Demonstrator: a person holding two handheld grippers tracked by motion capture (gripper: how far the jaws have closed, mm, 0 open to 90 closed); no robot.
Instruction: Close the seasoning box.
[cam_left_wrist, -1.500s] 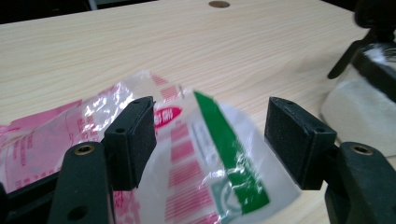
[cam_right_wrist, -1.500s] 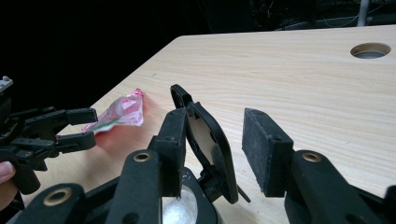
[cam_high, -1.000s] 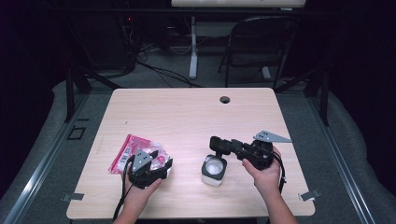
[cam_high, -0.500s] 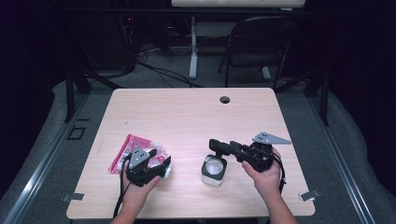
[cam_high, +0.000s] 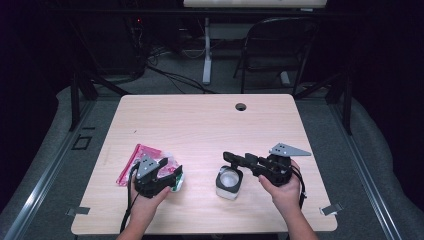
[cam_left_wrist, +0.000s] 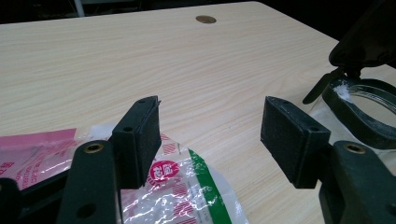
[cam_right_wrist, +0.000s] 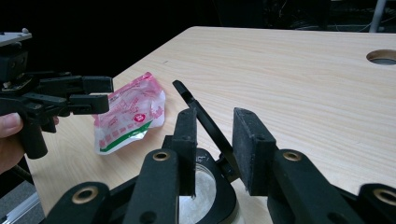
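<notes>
The fingers of the left gripper (cam_left_wrist: 210, 123), wide and empty, are just closing a little over the red-and-green packet (cam_left_wrist: 187, 186) on the worktop (cam_high: 200, 120), its print too blurred to read, likely starting a grab, while those of the right gripper (cam_right_wrist: 215, 140), half open, are straddling, seemingly not pinching, the raised lid (cam_right_wrist: 201, 114) of the jar (cam_high: 229, 182).

Jaws apart above packet (cam_left_wrist: 182, 186); jar (cam_left_wrist: 359, 112) right
</notes>
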